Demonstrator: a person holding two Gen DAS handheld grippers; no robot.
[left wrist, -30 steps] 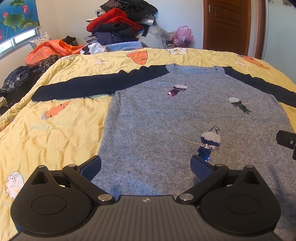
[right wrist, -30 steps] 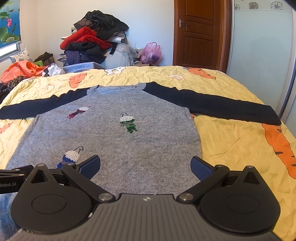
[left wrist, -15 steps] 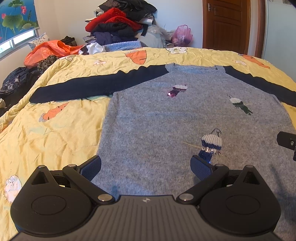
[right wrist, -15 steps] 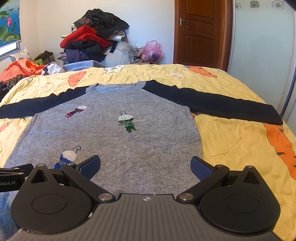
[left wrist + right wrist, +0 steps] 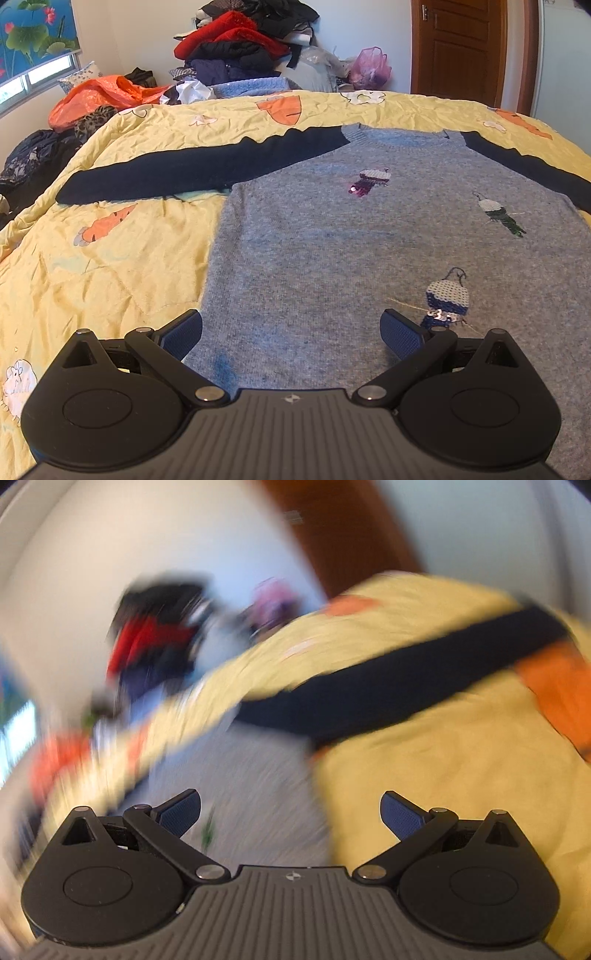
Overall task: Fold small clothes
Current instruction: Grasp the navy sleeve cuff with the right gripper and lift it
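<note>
Risk: my right gripper [image 5: 290, 814], jaws spread and empty, swings fast enough to blur its view and may snag the navy sleeve [image 5: 388, 690] crossing mid-frame, while my left gripper [image 5: 291, 334], likewise released, hovers over the grey sweater [image 5: 351, 240] filling centre-right of its frame.

A sweater [image 5: 332, 236] lies flat on the bed [image 5: 92, 266], its body toward the near edge and its neck toward the far edge. Its left sleeve [image 5: 192, 170] stretches out toward the bed's left edge, its right sleeve [image 5: 399, 679] toward the right edge. Beyond the far edge stands a pile of clothes [image 5: 240, 48], with a bag [image 5: 369, 68] to its right and a door [image 5: 458, 48] further right. A heap of fabric [image 5: 99, 92] sits off the far left corner.
</note>
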